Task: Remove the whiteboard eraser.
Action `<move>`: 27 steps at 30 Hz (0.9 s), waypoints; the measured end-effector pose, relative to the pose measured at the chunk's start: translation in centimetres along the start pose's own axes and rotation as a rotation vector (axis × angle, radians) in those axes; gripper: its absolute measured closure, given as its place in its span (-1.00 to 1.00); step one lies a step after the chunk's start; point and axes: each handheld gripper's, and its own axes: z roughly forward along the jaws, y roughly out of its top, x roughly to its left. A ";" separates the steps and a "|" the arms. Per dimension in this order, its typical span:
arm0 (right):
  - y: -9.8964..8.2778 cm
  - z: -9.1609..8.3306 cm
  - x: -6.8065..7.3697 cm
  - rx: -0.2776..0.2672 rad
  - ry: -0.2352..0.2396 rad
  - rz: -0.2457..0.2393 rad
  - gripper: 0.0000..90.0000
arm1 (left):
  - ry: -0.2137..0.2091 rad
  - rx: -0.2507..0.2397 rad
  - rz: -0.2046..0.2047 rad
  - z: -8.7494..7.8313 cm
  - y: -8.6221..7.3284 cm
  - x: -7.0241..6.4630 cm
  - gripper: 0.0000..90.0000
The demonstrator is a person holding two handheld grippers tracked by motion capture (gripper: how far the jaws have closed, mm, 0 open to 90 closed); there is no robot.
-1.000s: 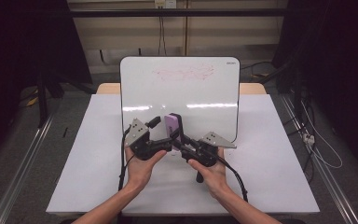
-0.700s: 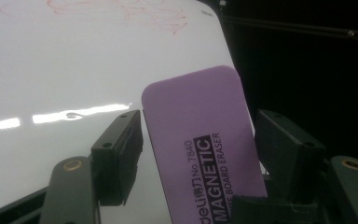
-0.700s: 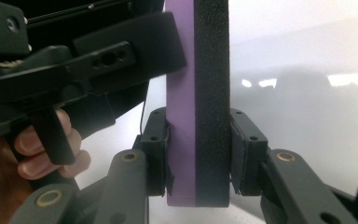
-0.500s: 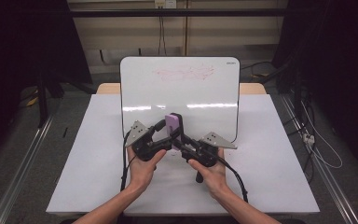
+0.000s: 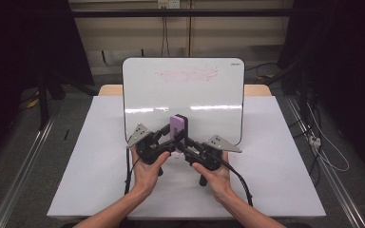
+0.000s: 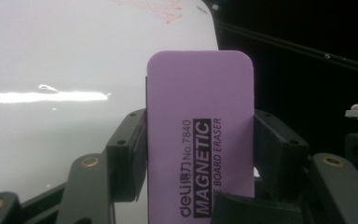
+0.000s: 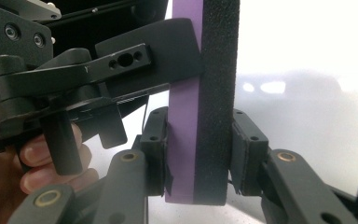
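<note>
High view: both grippers meet at the bench's centre, the left gripper (image 5: 167, 137) at 9 o'clock of the purple eraser (image 5: 178, 127), the right gripper (image 5: 183, 142) at 4 o'clock; the whiteboard (image 5: 185, 90) stands close behind.

Left gripper view: its jaws have just been closing and now pinch the eraser's (image 6: 200, 126) narrow edges.

Right gripper view: jaws clamp foam face and felt (image 7: 216, 93). It looks light, squashy and grippy; open bench lies either side.

Purple eraser (image 5: 178, 126) with black felt stands upright above the whiteboard's (image 5: 185, 95) near edge.

Glossy whiteboard (image 5: 183, 95); eraser (image 7: 203, 93) of smooth purple foam, rough black felt.
</note>
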 end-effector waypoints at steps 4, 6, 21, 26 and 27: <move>0.0 0.0 0.0 0.003 0.004 -0.015 0.39 | -0.002 0.004 0.020 0.0 0.2 -0.1 -0.09; 0.1 -0.1 0.0 0.008 0.005 -0.031 0.28 | 0.002 -0.002 0.030 -0.1 0.4 -0.2 -0.09; 0.4 -2.4 -1.7 0.107 -0.086 -0.125 -0.61 | 0.079 0.007 0.104 -1.5 2.0 1.0 -0.09; 0.7 -3.9 -3.0 0.125 -0.139 -0.156 -0.72 | 0.087 0.024 0.124 -1.8 2.5 1.0 -0.09; 0.8 -4.1 -3.2 0.123 -0.145 -0.164 -0.75 | 0.091 0.046 0.153 -2.1 2.7 1.1 -0.09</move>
